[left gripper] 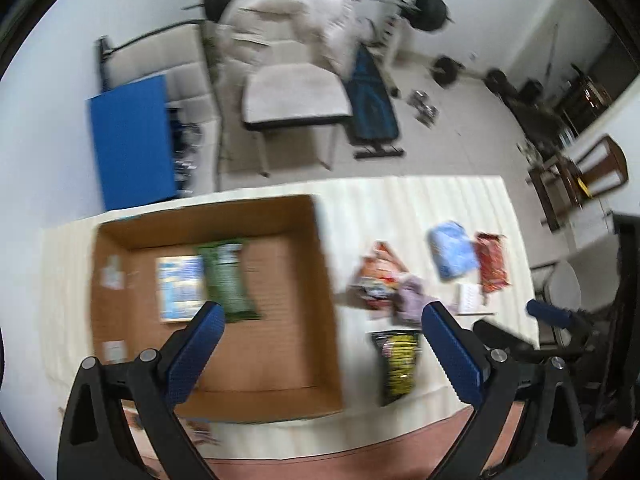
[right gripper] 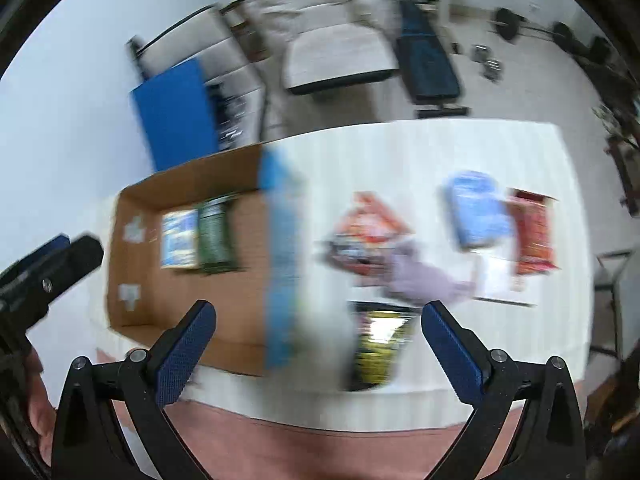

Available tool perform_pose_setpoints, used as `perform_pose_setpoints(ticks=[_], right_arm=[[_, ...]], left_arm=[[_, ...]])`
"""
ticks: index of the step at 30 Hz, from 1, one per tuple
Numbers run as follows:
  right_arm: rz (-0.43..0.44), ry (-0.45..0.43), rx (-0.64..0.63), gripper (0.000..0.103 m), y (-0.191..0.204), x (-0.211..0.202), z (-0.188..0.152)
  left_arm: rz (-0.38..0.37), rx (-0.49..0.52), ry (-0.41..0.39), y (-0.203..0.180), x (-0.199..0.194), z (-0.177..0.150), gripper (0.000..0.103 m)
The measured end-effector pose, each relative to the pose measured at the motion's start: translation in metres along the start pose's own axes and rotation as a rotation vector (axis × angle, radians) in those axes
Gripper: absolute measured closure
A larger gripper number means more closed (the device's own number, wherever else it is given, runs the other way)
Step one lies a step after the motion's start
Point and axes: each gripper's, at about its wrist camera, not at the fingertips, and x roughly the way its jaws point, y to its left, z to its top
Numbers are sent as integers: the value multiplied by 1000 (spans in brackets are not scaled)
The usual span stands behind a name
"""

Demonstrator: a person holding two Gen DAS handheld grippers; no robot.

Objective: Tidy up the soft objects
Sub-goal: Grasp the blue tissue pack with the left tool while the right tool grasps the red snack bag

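An open cardboard box (left gripper: 120, 320) lies on a white-covered table and holds a green packet (left gripper: 228, 280) and a blue-white packet (left gripper: 178, 288). To its right lie an orange-red packet (left gripper: 378, 276), a lilac cloth (left gripper: 414, 298), a light blue pack (left gripper: 454, 250), a red packet (left gripper: 492, 266) and a black-yellow packet (left gripper: 398, 364). My left gripper (left gripper: 324, 312) is open and empty above the box's right side. My right gripper (right gripper: 320, 312) is open and empty above the box's right wall (right gripper: 282, 264) and the black-yellow packet (right gripper: 378, 344). Both views are blurred.
A white card (left gripper: 470, 298) lies by the red packet. Behind the table stand a cushioned chair (left gripper: 292, 96), a blue board (left gripper: 132, 140) and a weight bench (left gripper: 372, 108). A wooden chair (left gripper: 600, 164) is at far right.
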Motion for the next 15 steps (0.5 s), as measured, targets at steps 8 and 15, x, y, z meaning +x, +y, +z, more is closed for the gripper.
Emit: perform_pose_setpoints(ticks=[8,15], right_arm=[[-112,40,163,0,-156,20,40],[-153,178,209,0,-232,108,66]], left_arm=[[-134,-49,285,-112,124,49,2],[-119,-85,520,-177,242,85,2]])
